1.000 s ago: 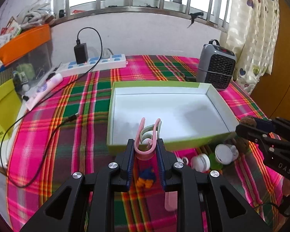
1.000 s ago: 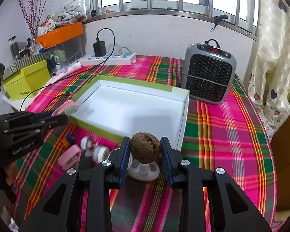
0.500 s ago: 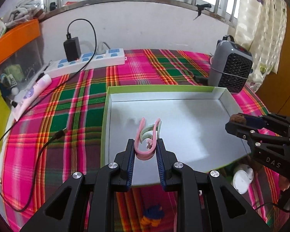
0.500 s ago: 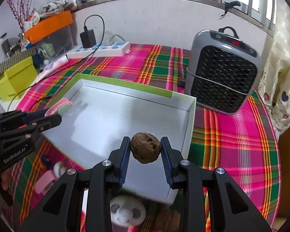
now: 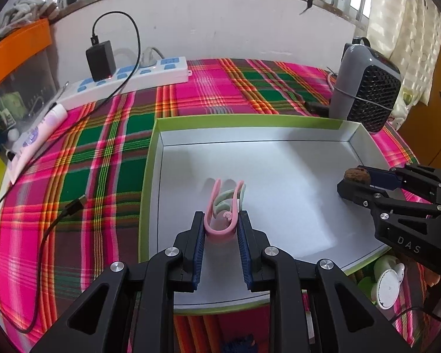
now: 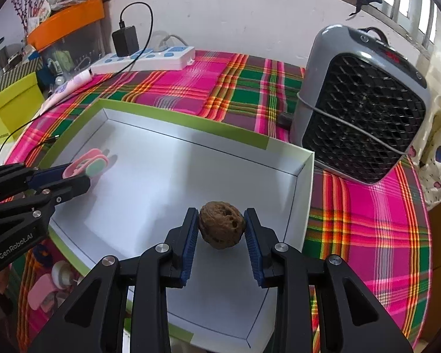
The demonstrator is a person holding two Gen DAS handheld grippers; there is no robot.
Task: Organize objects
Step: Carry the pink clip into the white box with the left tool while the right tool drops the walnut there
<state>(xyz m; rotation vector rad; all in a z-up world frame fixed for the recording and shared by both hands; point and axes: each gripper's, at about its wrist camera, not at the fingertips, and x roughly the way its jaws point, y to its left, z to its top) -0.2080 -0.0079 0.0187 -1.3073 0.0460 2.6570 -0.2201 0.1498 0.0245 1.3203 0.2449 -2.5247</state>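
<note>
Left gripper [image 5: 220, 220]: jaws clamped on a pink clip [image 5: 222, 214] with a pale green part, held over the left half of the white tray [image 5: 279, 135] with green rim. Right gripper [image 6: 221, 225]: jaws closed on a brown walnut [image 6: 221, 226], held over the tray's right half. Tray sits on a plaid tablecloth [image 5: 103, 147]. Grey heater [image 6: 361, 111] stands just beyond the tray's far right corner. White power strip [image 5: 126, 79] lies near the wall.
</note>
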